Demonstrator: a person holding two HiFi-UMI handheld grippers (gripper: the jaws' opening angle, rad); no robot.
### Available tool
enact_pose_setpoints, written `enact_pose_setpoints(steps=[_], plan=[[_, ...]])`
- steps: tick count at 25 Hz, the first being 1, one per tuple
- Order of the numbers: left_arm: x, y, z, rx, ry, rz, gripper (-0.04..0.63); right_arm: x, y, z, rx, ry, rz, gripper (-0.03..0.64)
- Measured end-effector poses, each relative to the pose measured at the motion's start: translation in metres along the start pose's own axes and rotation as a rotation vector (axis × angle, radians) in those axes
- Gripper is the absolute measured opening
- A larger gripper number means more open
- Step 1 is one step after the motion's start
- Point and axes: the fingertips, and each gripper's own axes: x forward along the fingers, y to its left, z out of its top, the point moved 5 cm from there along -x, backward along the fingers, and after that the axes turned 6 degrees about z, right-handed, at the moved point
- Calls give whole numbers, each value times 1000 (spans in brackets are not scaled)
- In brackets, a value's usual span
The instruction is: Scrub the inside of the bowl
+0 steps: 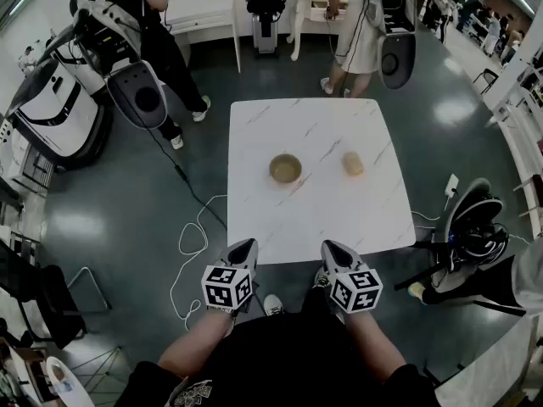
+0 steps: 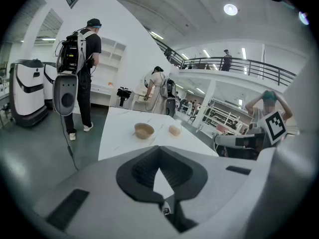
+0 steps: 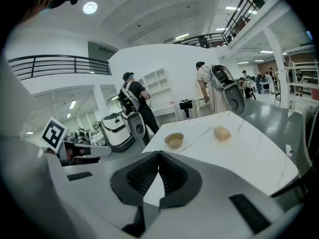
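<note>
Tan bowl [image 1: 285, 169] sits mid-worktop [image 1: 254, 134], well ahead of the left hand-held gripper [image 1: 243, 248] and right hand-held gripper [image 1: 332, 250], both clenched on nothing; best open the right onto the soft-looking tan lump [image 1: 352, 164] nearby — likely the scrubber — and steady the bowl's thin round rim with the left; the white veined stone looks slick.

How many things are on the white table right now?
2: a bowl near the table's middle and a tan sponge-like lump to its right, apart from it. Nothing looks hidden.

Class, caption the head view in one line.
Shut left gripper and right gripper face a table bearing bowl and sponge.
</note>
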Motion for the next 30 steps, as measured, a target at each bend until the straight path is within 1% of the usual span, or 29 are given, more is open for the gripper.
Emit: enact_pose_setpoints(steps=[6, 10, 30], plan=[[-7, -14, -6, -3, 1, -33, 6, -9, 20, -15, -24, 31, 27, 21], [-10, -18, -11, 1, 4, -45, 6, -13, 26, -22, -27, 41, 34, 21], [-9, -33, -13, 22, 9, -67, 6, -19, 18, -28, -10, 37, 24, 21]])
